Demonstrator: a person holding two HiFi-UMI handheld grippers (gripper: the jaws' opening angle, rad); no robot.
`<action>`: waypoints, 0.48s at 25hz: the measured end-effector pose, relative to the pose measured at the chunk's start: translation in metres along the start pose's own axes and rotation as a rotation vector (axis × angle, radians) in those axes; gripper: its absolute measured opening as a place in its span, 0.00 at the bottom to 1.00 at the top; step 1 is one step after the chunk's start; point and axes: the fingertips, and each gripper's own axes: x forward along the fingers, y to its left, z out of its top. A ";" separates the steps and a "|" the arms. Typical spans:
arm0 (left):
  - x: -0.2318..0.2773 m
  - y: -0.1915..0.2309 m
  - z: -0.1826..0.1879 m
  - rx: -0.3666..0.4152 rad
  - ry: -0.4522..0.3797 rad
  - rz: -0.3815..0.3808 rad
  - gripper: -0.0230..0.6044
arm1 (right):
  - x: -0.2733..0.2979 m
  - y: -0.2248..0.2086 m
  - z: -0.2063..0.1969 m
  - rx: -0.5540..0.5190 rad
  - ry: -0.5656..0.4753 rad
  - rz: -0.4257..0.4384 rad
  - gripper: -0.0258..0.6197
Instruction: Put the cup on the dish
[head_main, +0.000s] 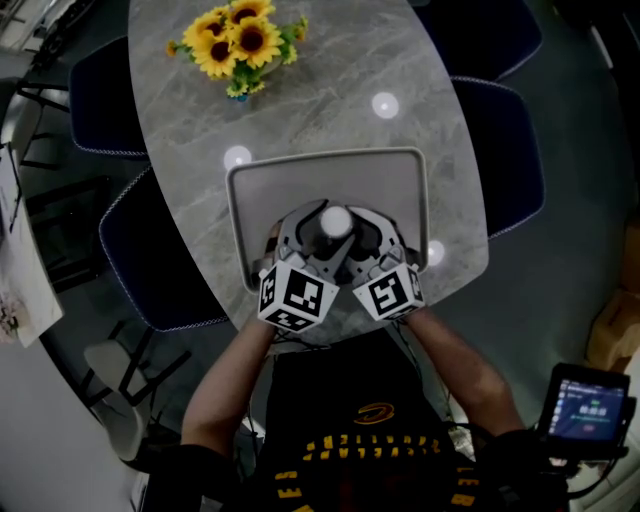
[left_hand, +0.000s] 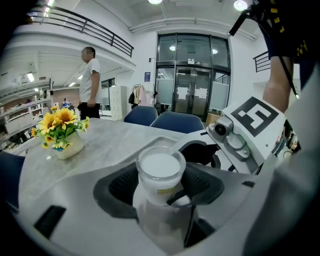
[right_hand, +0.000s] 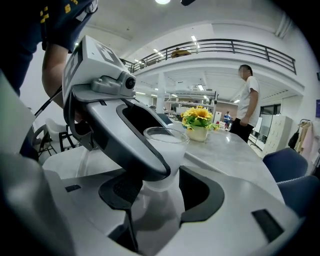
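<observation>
Head: past person's arms (head_main: 238, 372), left tool (head_main: 314, 234) and right tool (head_main: 358, 234) meet over dish (head_main: 330, 156) near worktop (head_main: 180, 110) edge, hiding cup (head_main: 335, 221) base; open dish room beyond | Left: clenched on cup | Right: clenched on cup, left tool's jaw overlapping it

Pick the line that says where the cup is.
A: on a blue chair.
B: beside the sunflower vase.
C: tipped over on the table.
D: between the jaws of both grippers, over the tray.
D: the cup stands upright with the jaws of the left gripper and the right gripper closed on it, and in the head view it falls inside the outline of the tray.
</observation>
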 end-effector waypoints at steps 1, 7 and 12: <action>0.000 0.000 -0.001 0.000 0.000 0.000 0.46 | 0.000 0.000 0.000 -0.002 0.001 -0.001 0.40; 0.001 0.001 -0.005 0.003 0.006 0.012 0.46 | 0.003 0.001 -0.002 -0.036 0.034 -0.001 0.40; 0.002 0.002 -0.007 0.005 0.009 0.018 0.46 | 0.005 0.002 -0.004 -0.055 0.057 0.003 0.40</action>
